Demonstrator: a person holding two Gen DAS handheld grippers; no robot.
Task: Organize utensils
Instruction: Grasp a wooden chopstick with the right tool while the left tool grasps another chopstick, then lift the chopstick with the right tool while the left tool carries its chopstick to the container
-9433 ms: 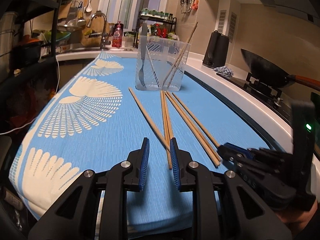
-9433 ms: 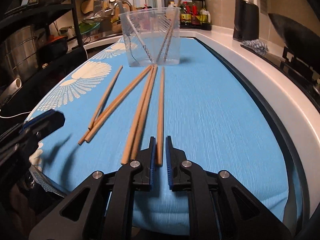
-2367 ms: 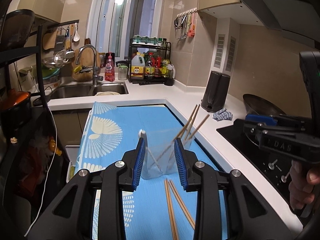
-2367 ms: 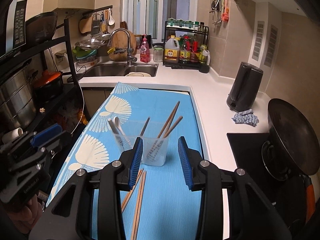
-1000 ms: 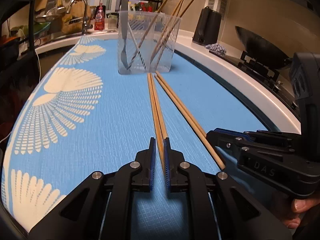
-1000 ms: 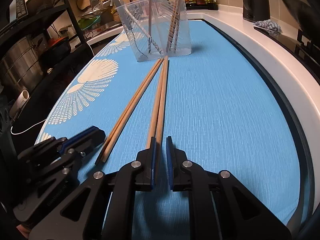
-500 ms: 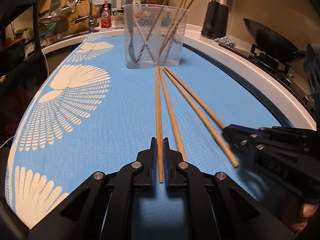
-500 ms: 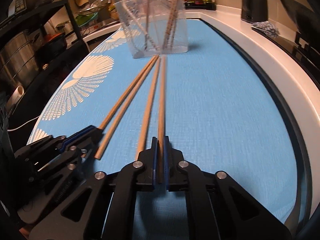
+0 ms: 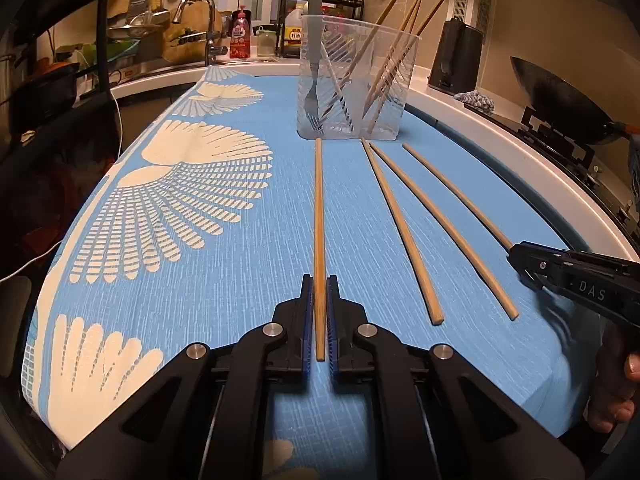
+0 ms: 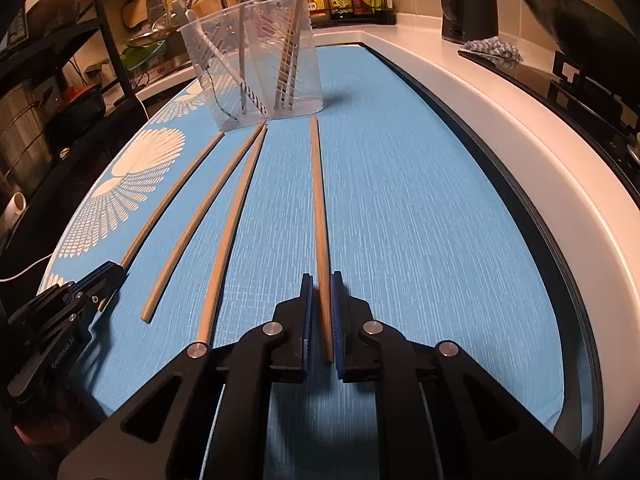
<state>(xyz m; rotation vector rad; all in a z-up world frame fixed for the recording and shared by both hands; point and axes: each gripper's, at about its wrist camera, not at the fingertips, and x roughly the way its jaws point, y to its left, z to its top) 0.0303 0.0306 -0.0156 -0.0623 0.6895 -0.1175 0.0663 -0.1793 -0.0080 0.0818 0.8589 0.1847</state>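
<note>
Left wrist view: your left gripper [image 9: 319,292] and right gripper [image 10: 321,292] each pinch one chopstick; two loose chopsticks [image 9: 448,224] remain outside the tub [image 9: 356,80].

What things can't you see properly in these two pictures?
- Left wrist view: the right gripper is cut off by the picture's right edge, so its jaws stay hidden.
- Right wrist view: the left gripper hides the near end of its chopstick.
- Both views: labels on the bottles by the wall are too small to read.
</note>
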